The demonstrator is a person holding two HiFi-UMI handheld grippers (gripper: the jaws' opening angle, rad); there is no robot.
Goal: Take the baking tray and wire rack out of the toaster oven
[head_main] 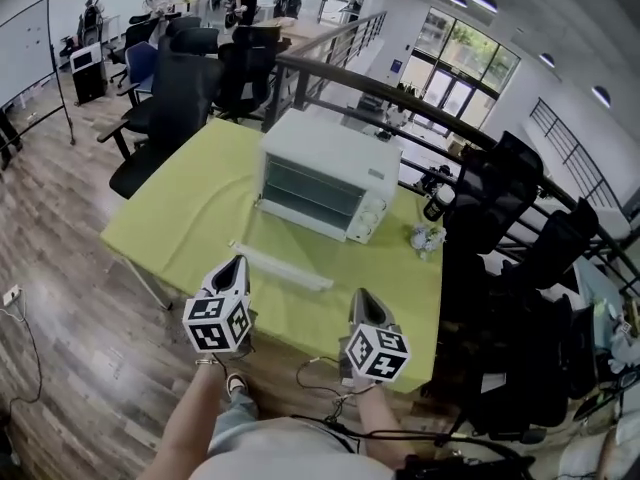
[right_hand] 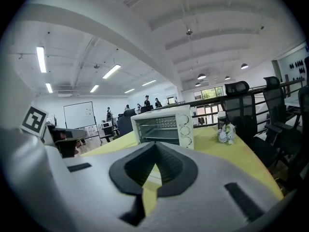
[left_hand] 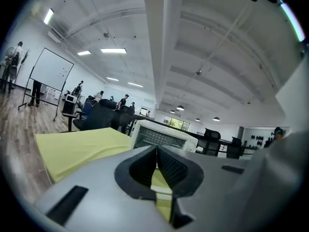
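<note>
A white toaster oven (head_main: pixel 325 178) stands on the yellow-green table (head_main: pixel 190 208), with wire bars showing behind its front. A white bar (head_main: pixel 282 267) lies flat on the cloth just before it, perhaps the edge of a lowered door; I cannot tell. No tray or rack is out on the table. My left gripper (head_main: pixel 233 264) and right gripper (head_main: pixel 362 298) hover at the table's near edge, both shut and empty, pointing toward the oven. The oven (left_hand: pixel 157 135) sits beyond the left gripper (left_hand: pixel 156 152) in the left gripper view. In the right gripper view the oven (right_hand: pixel 164 127) rises past the right gripper (right_hand: pixel 155 148).
A dark bottle (head_main: pixel 437 203) and a small white flower bunch (head_main: pixel 425 238) stand right of the oven. Black office chairs (head_main: pixel 170 98) crowd the table's far left, and a dark railing (head_main: pixel 400 98) runs behind. More chairs (head_main: pixel 500 218) stand at the right. People are far back.
</note>
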